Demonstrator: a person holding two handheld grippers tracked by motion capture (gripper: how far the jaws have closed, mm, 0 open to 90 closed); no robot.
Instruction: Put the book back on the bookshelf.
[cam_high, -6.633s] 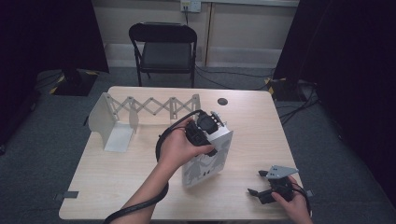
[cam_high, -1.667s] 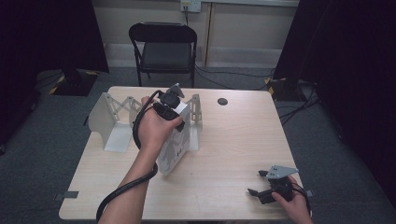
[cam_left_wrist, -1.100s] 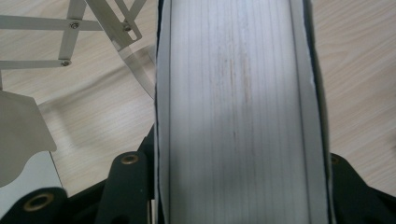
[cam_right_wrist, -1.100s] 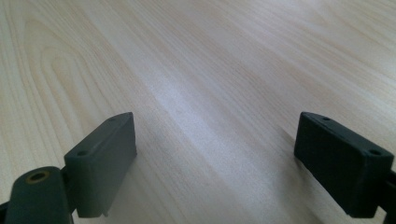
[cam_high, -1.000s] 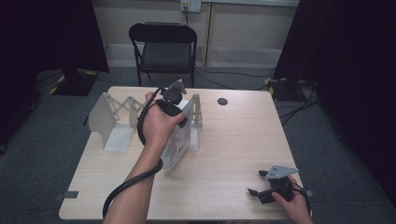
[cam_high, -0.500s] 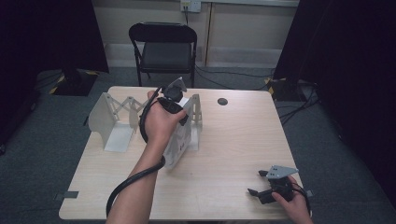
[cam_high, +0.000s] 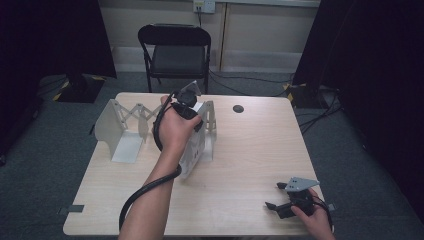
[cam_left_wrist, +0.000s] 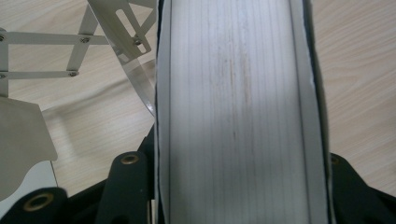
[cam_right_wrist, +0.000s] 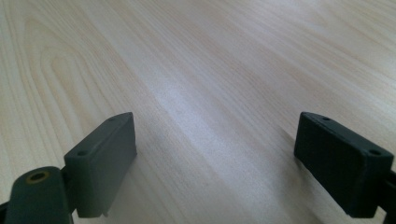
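A thick white book (cam_left_wrist: 238, 116), its smooth page edges faintly stained, stands clamped in the left hand-held gripper (cam_high: 186, 107) beside the end plate of an expandable metal book rack (cam_high: 122, 127) on the pale wood-grain tabletop (cam_high: 250, 150). The right hand-held gripper (cam_right_wrist: 217, 163) rests spread wide and empty near the front right corner

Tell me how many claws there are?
2. The left claw is at the table's far side, shut on a thick white book beside the metal expanding book rack. The right claw rests open at the near right corner.
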